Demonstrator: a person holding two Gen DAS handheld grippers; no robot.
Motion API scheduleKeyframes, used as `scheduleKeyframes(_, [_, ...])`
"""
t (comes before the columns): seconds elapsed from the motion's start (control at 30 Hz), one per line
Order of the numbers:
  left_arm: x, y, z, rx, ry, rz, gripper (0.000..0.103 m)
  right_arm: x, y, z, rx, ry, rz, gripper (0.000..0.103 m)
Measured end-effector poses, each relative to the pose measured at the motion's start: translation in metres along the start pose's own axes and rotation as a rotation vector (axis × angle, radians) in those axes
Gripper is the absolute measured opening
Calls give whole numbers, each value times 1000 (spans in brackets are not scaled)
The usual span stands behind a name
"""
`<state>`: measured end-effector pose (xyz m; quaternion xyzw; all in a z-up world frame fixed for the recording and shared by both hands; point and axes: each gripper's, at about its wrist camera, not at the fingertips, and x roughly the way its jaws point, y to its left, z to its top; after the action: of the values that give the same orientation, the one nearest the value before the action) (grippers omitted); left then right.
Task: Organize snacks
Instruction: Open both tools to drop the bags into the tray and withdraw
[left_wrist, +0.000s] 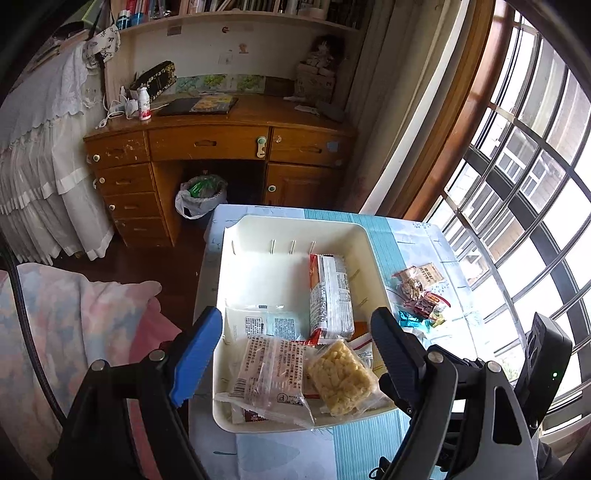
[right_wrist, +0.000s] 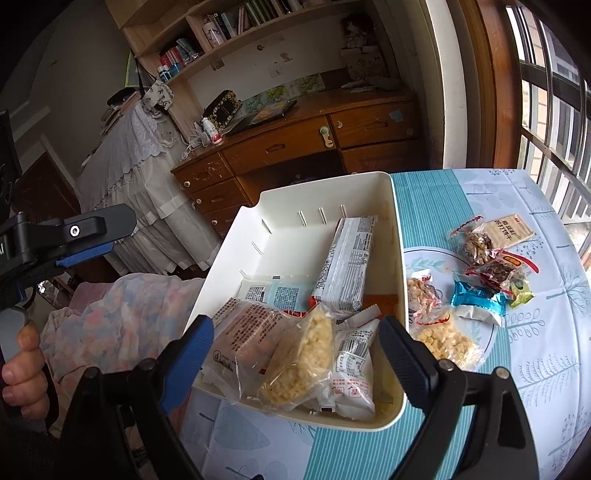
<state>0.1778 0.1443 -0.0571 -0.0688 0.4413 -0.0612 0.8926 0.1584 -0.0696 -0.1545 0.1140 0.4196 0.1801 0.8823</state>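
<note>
The left wrist view showed the left gripper (left_wrist: 295, 343) with its jaws spread wide over the near end of the bin (left_wrist: 295, 230), nothing between the pads. Only this view took in the bagged wastebasket (left_wrist: 201, 195) under the desk (left_wrist: 221, 138) at 12 o'clock. At 4 o'clock the dark body of the right gripper (left_wrist: 546, 350) edged in. Inside the bin a rice cake (left_wrist: 341, 376) lay at 5 o'clock, a clear printed pack (left_wrist: 273, 373) at 7 o'clock, a pale blue packet (left_wrist: 273, 325) behind it, and a long white pack (left_wrist: 330, 295) tilted against the right wall. Loose snacks (left_wrist: 421, 295) sat on the tablecloth (left_wrist: 417, 240) at 3 o'clock, outside the bin.

The right wrist view showed the right gripper (right_wrist: 295, 350) likewise open wide and empty above the bin's near end. Only here did a hand (right_wrist: 22, 373) appear, at 8 o'clock, gripping the handle of the left gripper (right_wrist: 99, 236), whose state could not be told from this side. This view also revealed a white red-printed packet (right_wrist: 352, 369) beside the rice cake (right_wrist: 299, 363), and a second rice cake (right_wrist: 447, 341) on the tablecloth (right_wrist: 535, 332) just right of the bin (right_wrist: 325, 188). The remaining loose snacks (right_wrist: 487, 258) lay spread at 2 to 3 o'clock, apart from the bin
</note>
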Motion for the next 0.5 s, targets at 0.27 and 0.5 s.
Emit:
scheduleKeyframes(0.27, [-3,-28,-9,-30,14,-38,82,-20,-27,1,49,30,-15,92])
scheduleKeyframes(0.5, [2,-59,-20,-60,31,-52,82,-38,-55,1,64,69,-1,91])
